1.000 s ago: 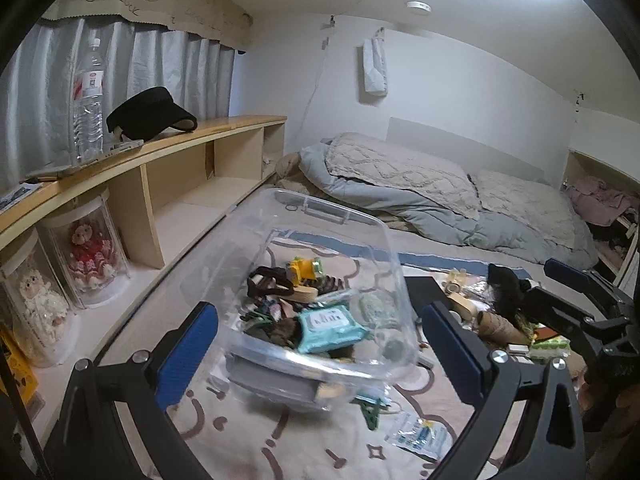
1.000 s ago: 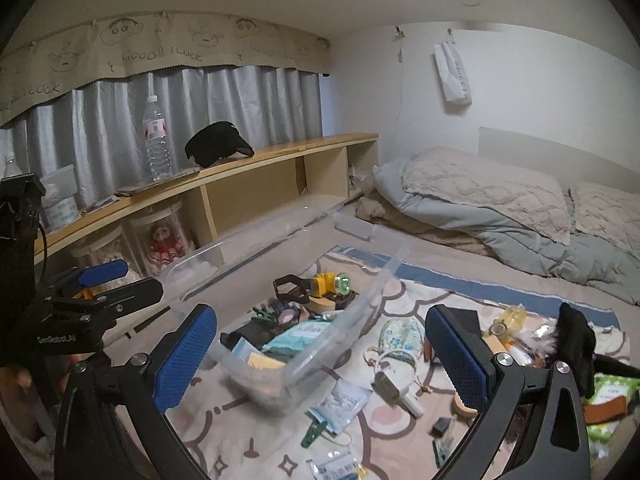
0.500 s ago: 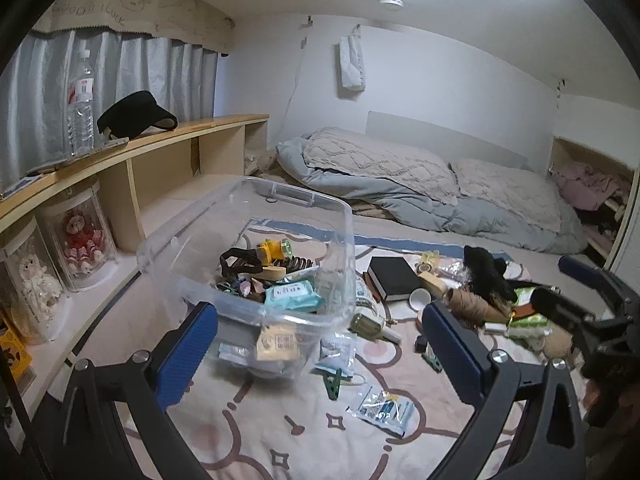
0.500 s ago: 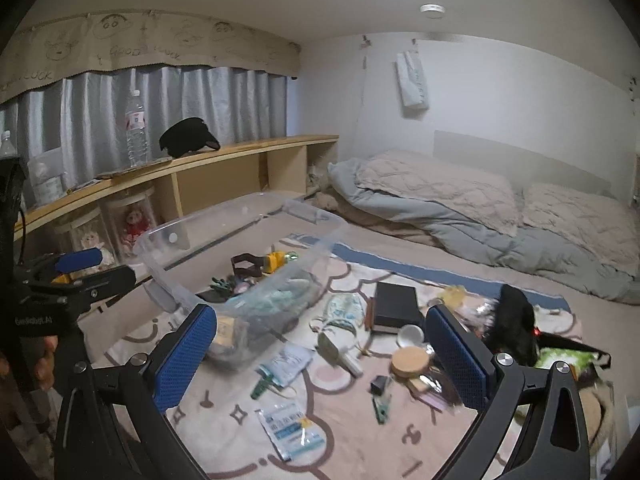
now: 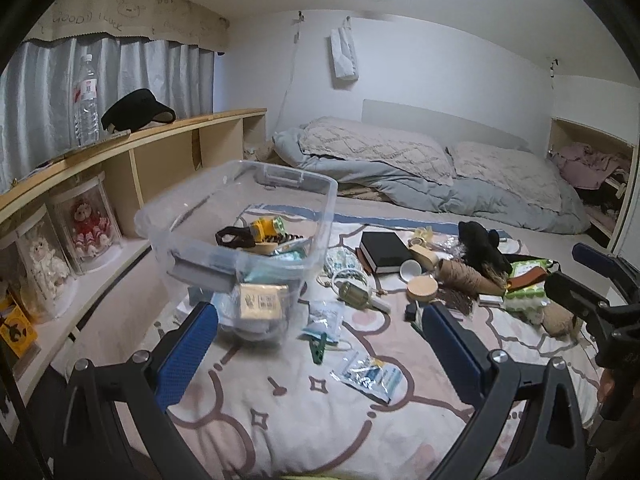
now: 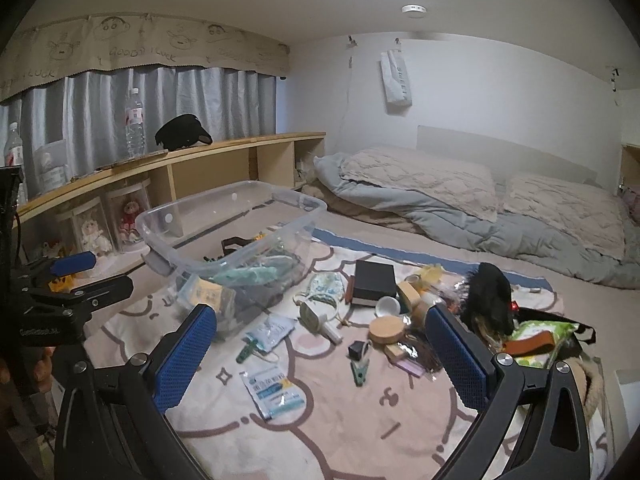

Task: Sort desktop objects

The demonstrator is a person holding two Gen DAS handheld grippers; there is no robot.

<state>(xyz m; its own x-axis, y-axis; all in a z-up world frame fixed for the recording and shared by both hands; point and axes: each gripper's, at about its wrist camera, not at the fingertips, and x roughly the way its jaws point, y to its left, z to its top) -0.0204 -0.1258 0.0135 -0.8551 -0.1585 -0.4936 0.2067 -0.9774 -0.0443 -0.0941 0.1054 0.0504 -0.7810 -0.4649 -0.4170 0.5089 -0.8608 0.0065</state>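
Note:
A clear plastic bin (image 5: 240, 216) (image 6: 224, 224) holding several small items stands on a patterned blanket (image 5: 304, 412). Loose items lie to its right: a black book (image 5: 386, 250) (image 6: 374, 282), a round wooden lid (image 5: 421, 289) (image 6: 385, 330), a white cup (image 5: 410, 270), a green clip (image 5: 319, 350) (image 6: 360, 372), foil packets (image 5: 366, 374) (image 6: 274, 392) and a black furry thing (image 5: 480, 246) (image 6: 490, 294). My left gripper (image 5: 320, 356) is open and empty, held back above the blanket. My right gripper (image 6: 324, 360) is open and empty too.
A wooden shelf (image 5: 160, 132) runs along the left with a water bottle (image 5: 85, 102), a black visor (image 5: 138, 114) and dolls in jars (image 5: 86, 222). A quilt and pillows (image 5: 400, 160) lie at the back. An open cabinet (image 5: 592, 180) stands far right.
Both grippers have pulled back and away from the bin, so more of the blanket and loose items show. The bin now stands on the blanket with no gripper on it.

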